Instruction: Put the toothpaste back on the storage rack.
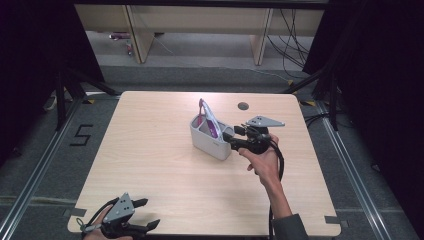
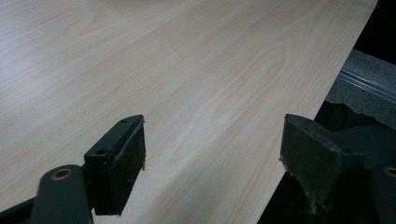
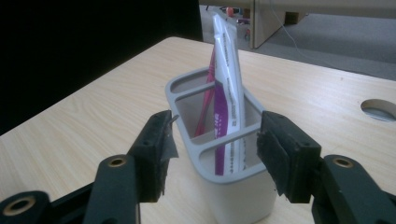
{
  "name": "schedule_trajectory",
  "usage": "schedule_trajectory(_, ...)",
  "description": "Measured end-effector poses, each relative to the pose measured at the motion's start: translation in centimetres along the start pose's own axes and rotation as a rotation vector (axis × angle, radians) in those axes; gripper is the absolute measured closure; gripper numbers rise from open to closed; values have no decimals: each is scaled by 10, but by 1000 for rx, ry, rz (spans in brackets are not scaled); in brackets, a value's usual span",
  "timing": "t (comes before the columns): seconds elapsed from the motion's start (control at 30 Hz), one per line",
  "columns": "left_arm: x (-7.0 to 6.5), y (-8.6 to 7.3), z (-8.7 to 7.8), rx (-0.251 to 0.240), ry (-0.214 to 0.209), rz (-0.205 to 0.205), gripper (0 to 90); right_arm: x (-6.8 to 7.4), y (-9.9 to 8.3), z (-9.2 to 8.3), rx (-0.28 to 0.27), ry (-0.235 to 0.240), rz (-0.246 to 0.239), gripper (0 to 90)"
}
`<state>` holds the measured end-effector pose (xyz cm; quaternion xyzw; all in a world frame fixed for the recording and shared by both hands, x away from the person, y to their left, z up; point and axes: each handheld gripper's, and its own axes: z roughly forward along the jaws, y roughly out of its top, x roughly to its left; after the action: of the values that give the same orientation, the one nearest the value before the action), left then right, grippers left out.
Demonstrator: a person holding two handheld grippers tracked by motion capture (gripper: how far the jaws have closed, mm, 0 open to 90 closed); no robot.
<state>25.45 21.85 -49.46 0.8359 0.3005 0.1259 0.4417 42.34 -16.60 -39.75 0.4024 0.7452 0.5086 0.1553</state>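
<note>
The right gripper (image 1: 231, 136), jaws half open and empty, sits just right of the grey holder (image 1: 210, 137) containing a pouch (image 1: 212, 122). The left gripper (image 1: 147, 214) rests wide open at the desk's (image 1: 150, 160) near-left corner.

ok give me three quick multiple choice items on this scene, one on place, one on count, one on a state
1. Where does the white and purple tube stand?
A. flat on the table
B. in the grey plastic holder
C. between the left gripper's jaws
2. How many compartments does the holder show?
A. one
B. three
C. six
3. How do the right gripper's jaws stand?
A. apart, pressing nothing
B. clamped on the tube
C. shut on the rim

B: the tube rises upright from a middle slot.
B: two dividers split the holder in three.
A: the pads sit either side of the holder's near end with gaps showing.
</note>
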Motion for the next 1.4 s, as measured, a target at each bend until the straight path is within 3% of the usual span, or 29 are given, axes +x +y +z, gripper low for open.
schedule_trajectory(0.07,-2,-1,0,-11,-7,-26,218,1,-1,-2,-1,-8,-17,418)
schedule_trajectory(0.17,-1,-1,-1,-8,-1,-25,218,5,-4,-7,22,-8,-3,398)
schedule_trajectory(0.23,-1,0,-1,-7,-5,-16,218,4,-8,-9,16,-2,-36,392)
schedule_trajectory(0.3,-2,-1,-1,-10,-2,-16,218,7,-11,-13,37,-6,-3,384)
schedule_trajectory(0.33,-2,-1,-1,-10,-2,-16,218,5,-13,-15,30,-13,-35,381)
schedule_trajectory(0.4,-1,-1,-1,-2,1,-8,218,8,-16,-19,45,-8,-5,373)
schedule_trajectory(0.43,-1,-1,-1,-8,-5,-10,218,6,-18,-20,44,-19,-46,366)
schedule_trajectory(0.5,-1,-2,0,-16,-6,-22,218,6,-21,-23,54,-8,-42,360)
schedule_trajectory(0.53,-1,-2,0,-18,-4,-23,218,9,-22,-26,56,-18,-17,357)
schedule_trajectory(0.6,-1,-1,0,-13,-8,-19,218,8,-25,-29,67,-19,-23,348)
schedule_trajectory(0.63,1,-1,-2,14,0,15,218,6,-27,-30,55,-20,-54,342)
schedule_trajectory(0.7,-1,-1,-1,-9,-3,-7,218,8,-30,-34,74,-20,-6,335)
schedule_trajectory(0.73,-1,-1,0,-15,-5,-17,218,5,-33,-36,73,-27,-37,330)
schedule_trajectory(0.77,-1,-2,0,-14,-5,-19,218,5,-34,-37,71,-25,-27,325)
schedule_trajectory(0.8,-1,-2,0,-12,-6,-19,218,8,-37,-39,78,-30,13,324)
schedule_trajectory(0.83,-1,-1,0,-6,-5,-12,218,4,-38,-41,70,-31,-35,320)
schedule_trajectory(0.87,0,-1,-2,19,8,12,218,4,-40,-42,69,-33,-26,317)
schedule_trajectory(0.9,0,-1,-2,17,8,10,218,4,-41,-44,76,-38,-30,314)
schedule_trajectory(1.0,-1,-2,0,-7,5,-7,218,8,-48,-49,93,-33,24,303)
schedule_trajectory(1.03,-2,-2,0,-16,3,-19,218,7,-49,-49,84,-40,-1,297)
schedule_trajectory(1.1,-2,-2,-1,-8,4,-16,218,6,-53,-51,100,-24,-1,295)
schedule_trajectory(1.17,0,-2,-2,9,5,8,218,5,-57,-53,102,-36,-13,291)
schedule_trajectory(1.2,-1,-2,-1,-3,3,-6,218,7,-60,-53,111,-31,14,287)
schedule_trajectory(1.27,-1,-2,-2,-5,2,-5,218,5,-64,-53,122,-33,-10,284)
schedule_trajectory(1.4,-1,-2,-2,-9,-1,-9,218,6,-72,-53,131,-31,24,281)
